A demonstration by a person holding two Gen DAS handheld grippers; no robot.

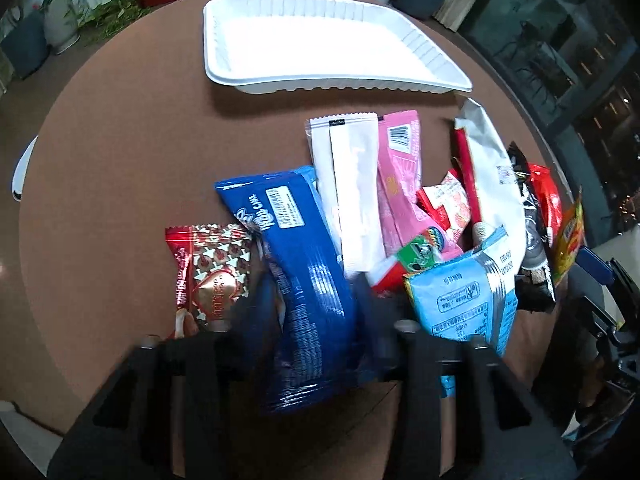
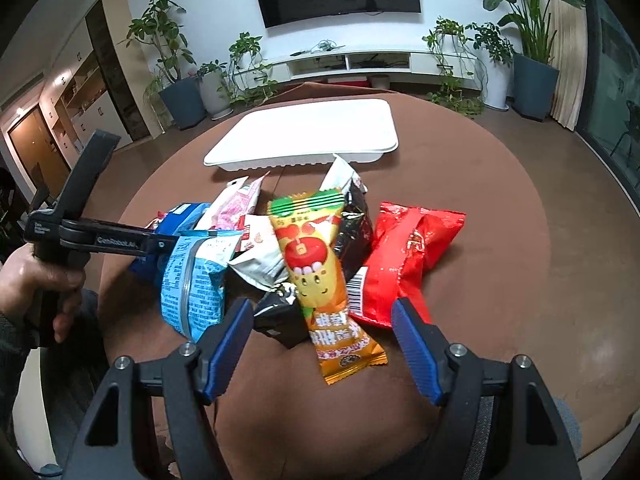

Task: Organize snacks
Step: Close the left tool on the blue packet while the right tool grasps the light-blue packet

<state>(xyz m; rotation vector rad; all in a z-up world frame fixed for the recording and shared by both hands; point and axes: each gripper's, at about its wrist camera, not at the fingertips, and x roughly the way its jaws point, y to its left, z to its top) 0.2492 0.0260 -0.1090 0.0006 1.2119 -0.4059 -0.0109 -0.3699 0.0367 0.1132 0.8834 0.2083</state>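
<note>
A pile of snack packets lies on the round brown table (image 1: 120, 160), in front of a white tray (image 1: 320, 40) that holds nothing. My left gripper (image 1: 314, 304) points down into the pile, its blurred dark fingers pinching the sides of a dark blue roll-cake packet (image 1: 304, 280). The right wrist view shows that gripper (image 2: 160, 246), held by a hand (image 2: 36, 280), at the pile's left side by the blue packet (image 2: 180, 216). My right gripper (image 2: 324, 344) stands open; a yellow-orange packet (image 2: 320, 272) lies between its blue pads (image 2: 232, 344) without touching them.
Around the blue packet lie a red heart-print packet (image 1: 212, 276), a white one (image 1: 352, 184), a pink one (image 1: 400, 168) and a light blue one (image 1: 464, 296). A red bag (image 2: 408, 256) and a black packet (image 2: 280, 316) flank the yellow one. Potted plants and a TV wall stand beyond the tray (image 2: 312, 136).
</note>
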